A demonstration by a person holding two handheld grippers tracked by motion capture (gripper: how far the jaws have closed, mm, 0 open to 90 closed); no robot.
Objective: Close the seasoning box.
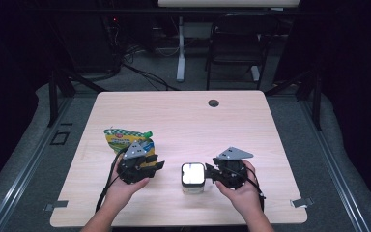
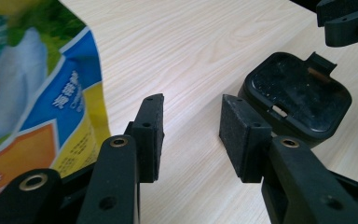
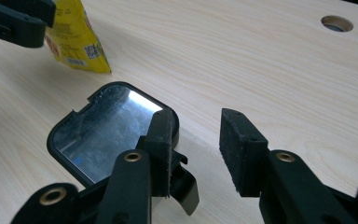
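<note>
A small square container with a glossy black flip lid stands near the table's front middle; its lid reflects light. My right gripper is just right of it and open. In the right gripper view the gripper has an empty gap, and its left finger sits at the edge of the container lid. A yellow and green food pouch lies flat at the left. My left gripper hovers by the pouch's near end. In the left gripper view the gripper is open on nothing, with the pouch to its left and the container ahead right.
The light wooden table has a round cable hole near its far edge. Behind the table are a chair and a desk leg on a dark floor. Metal rails run along both sides of the table.
</note>
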